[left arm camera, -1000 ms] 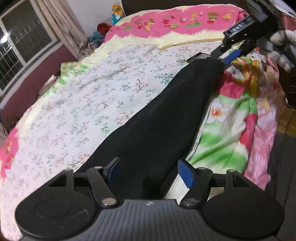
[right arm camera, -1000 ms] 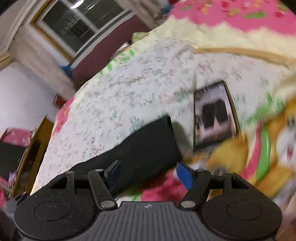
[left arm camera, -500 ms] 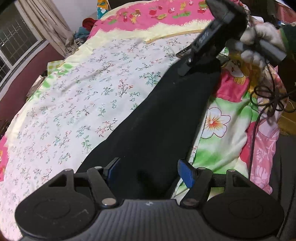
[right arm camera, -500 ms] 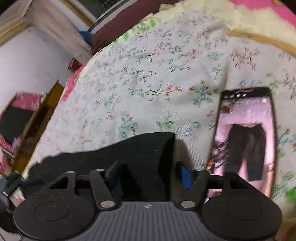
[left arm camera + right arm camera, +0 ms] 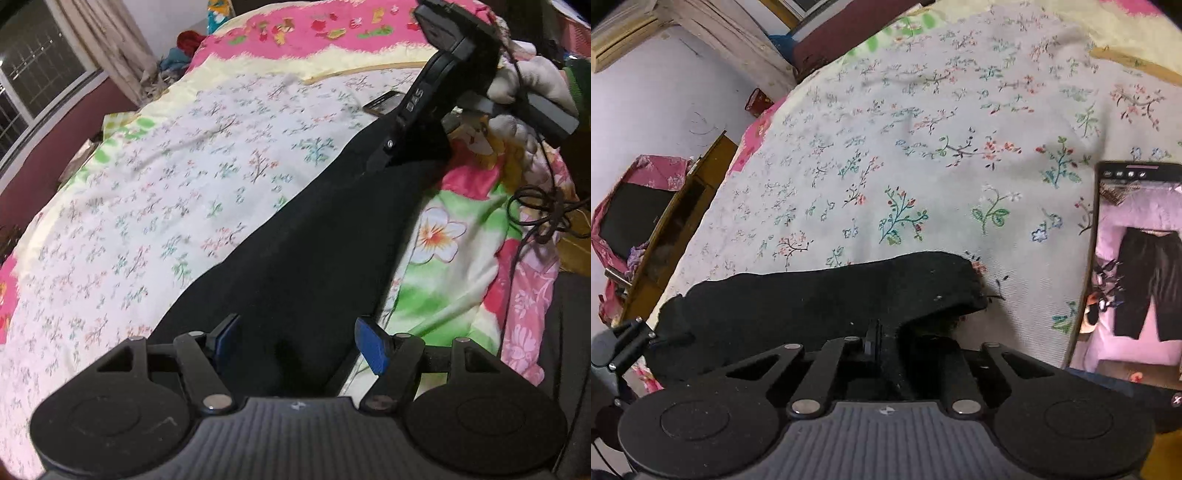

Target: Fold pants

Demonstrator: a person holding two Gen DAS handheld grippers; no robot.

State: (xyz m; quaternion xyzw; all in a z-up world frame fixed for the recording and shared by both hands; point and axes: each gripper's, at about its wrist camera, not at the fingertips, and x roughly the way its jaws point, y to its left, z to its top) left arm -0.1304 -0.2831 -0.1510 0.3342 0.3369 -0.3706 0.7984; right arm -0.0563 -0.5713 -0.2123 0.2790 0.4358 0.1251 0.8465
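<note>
Pants (image 5: 314,236) lie as one long black strip across the floral bedsheet (image 5: 166,206), running from between your left gripper (image 5: 301,341) fingers out ahead to the right gripper (image 5: 384,157) at the far end. Left gripper is spread wide, blue pads either side of the near end, gripping nothing, so if you lift now that end stays down and the strip drags or twists. Close on the cloth first; grab too shallow and you take one layer only. Right gripper (image 5: 873,334) is clamped on the pants edge (image 5: 827,295) right at its tips, thin bite, could slip out under tension. Phone (image 5: 1130,269) lies just right of that gripper on the sheet; swinging the cloth over could sweep or bury it. Cable (image 5: 543,218) loops off the right side, may snag.
</note>
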